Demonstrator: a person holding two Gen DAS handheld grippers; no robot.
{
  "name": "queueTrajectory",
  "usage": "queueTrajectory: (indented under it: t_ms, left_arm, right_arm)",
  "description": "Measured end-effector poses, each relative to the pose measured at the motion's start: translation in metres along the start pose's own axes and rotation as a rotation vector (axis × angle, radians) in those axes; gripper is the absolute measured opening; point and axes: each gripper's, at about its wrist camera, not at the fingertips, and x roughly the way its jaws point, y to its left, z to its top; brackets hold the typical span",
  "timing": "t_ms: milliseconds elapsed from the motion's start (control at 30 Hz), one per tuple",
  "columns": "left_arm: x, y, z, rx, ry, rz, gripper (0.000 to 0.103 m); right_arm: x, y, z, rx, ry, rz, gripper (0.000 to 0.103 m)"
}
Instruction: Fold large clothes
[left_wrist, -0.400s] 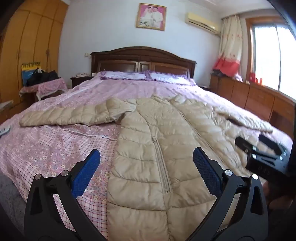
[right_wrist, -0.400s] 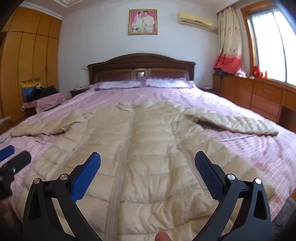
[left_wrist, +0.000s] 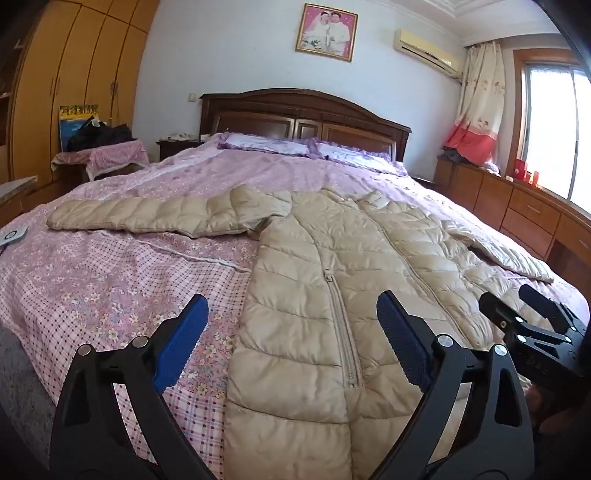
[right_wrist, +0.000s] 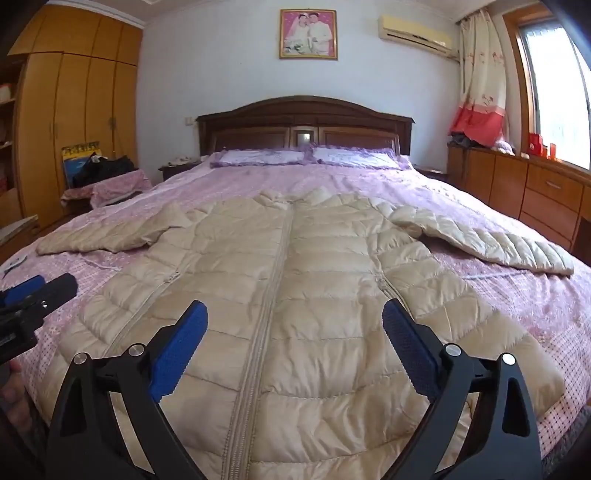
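Hovering at the foot of the bed (left_wrist: 110, 280), my left gripper (left_wrist: 291, 328) and right gripper (right_wrist: 295, 332) stay spread wide, holding and touching nothing, little changed from a moment ago beyond a slight tilt of view. The beige down jacket (right_wrist: 280, 288) lies front-up, zipped, sleeves flung outward, across the pink floral bedspread.

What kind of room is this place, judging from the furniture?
Most likely a home bedroom: a double bed with a dark wooden headboard and pillows, a tall wooden wardrobe, and a framed wedding portrait on the wall.
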Motion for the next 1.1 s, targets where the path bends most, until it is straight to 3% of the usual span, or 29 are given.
queueTrajectory:
  t_ms: [67,500,867,1100]
  left_arm:
    - [-0.007,0.01,0.012,-0.005,-0.001,-0.012,0.092]
    - [-0.005,0.023,0.006,-0.023,-0.015,-0.014,0.093]
    - [0.008,0.029,0.006,-0.013,0.032,0.064,0.094]
    - [0.009,0.031,0.005,-0.016,0.036,0.055,0.094]
  right_arm:
    - [-0.001,0.001,0.001,-0.003,-0.008,0.008,0.092]
    - [0.002,0.002,0.001,0.007,0.004,0.016,0.092]
    - [-0.001,0.006,0.001,0.011,0.001,0.087,0.093]
    - [-0.004,0.006,0.002,0.017,-0.01,0.107,0.095]
